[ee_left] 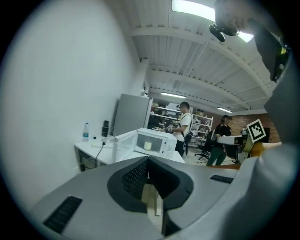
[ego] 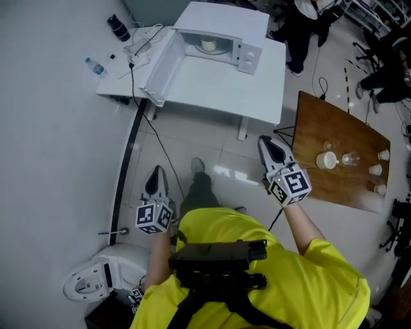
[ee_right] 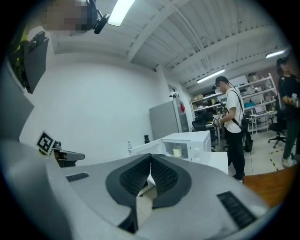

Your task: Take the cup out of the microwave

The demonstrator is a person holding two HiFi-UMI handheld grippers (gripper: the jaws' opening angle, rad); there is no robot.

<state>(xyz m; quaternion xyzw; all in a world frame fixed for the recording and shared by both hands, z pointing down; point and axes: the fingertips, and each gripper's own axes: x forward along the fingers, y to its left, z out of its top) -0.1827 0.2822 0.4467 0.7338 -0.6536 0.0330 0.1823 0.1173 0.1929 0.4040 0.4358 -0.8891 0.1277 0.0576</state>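
Standing well apart from boxy white microwave [ego: 223,26], small cream cup [ego: 208,45] inside, white door [ego: 158,69] swung open. Holding grey left gripper [ego: 156,172] and grey right gripper [ego: 264,141] clenched, empty. Could topple the cup by reaching in before opening, or clip the door

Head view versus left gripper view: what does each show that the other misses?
Head view only: the small cups standing on the brown wooden table, at the right. Left gripper view only: the ceiling light strips and the back shelving. Both: the white microwave with its door open, the pale cup inside it, and the clear water bottle on the white table.
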